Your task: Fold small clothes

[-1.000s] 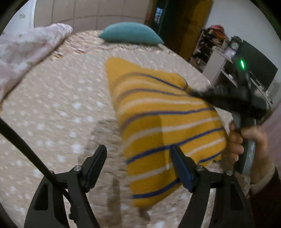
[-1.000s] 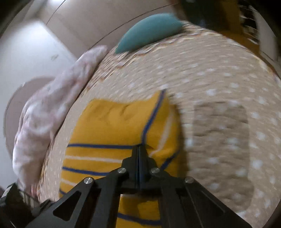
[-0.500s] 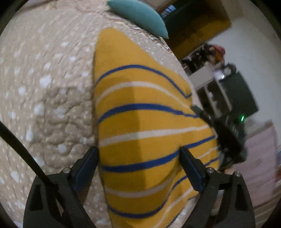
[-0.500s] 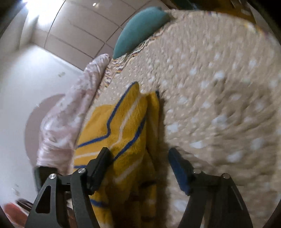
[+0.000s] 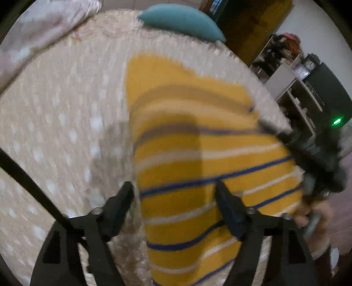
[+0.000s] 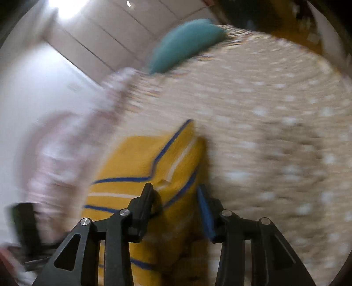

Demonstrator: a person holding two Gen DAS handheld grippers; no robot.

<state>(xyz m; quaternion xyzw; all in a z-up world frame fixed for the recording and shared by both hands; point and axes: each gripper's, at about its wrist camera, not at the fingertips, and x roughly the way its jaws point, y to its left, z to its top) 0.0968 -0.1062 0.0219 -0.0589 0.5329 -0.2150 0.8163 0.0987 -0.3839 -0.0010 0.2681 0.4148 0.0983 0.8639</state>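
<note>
A yellow garment with blue and white stripes (image 5: 198, 158) lies flat on the beige dotted bedspread (image 5: 55, 123). My left gripper (image 5: 173, 198) is open over the garment's near left edge, one finger on the bedspread, the other over the cloth. My right gripper (image 6: 176, 198) is open, its jaws straddling the garment's folded right edge (image 6: 176, 162). In the left wrist view the right gripper (image 5: 308, 149) shows blurred at the garment's right edge, held by a hand.
A teal pillow (image 5: 180, 21) lies at the head of the bed. A pink flowered blanket (image 5: 44, 22) is bunched at the far left. Shelves and a dark screen (image 5: 325, 88) stand past the bed's right side.
My right gripper, shut on the garment's edge a second ago, has opened and let go. The left gripper stays open, and its view has shifted over the garment.
</note>
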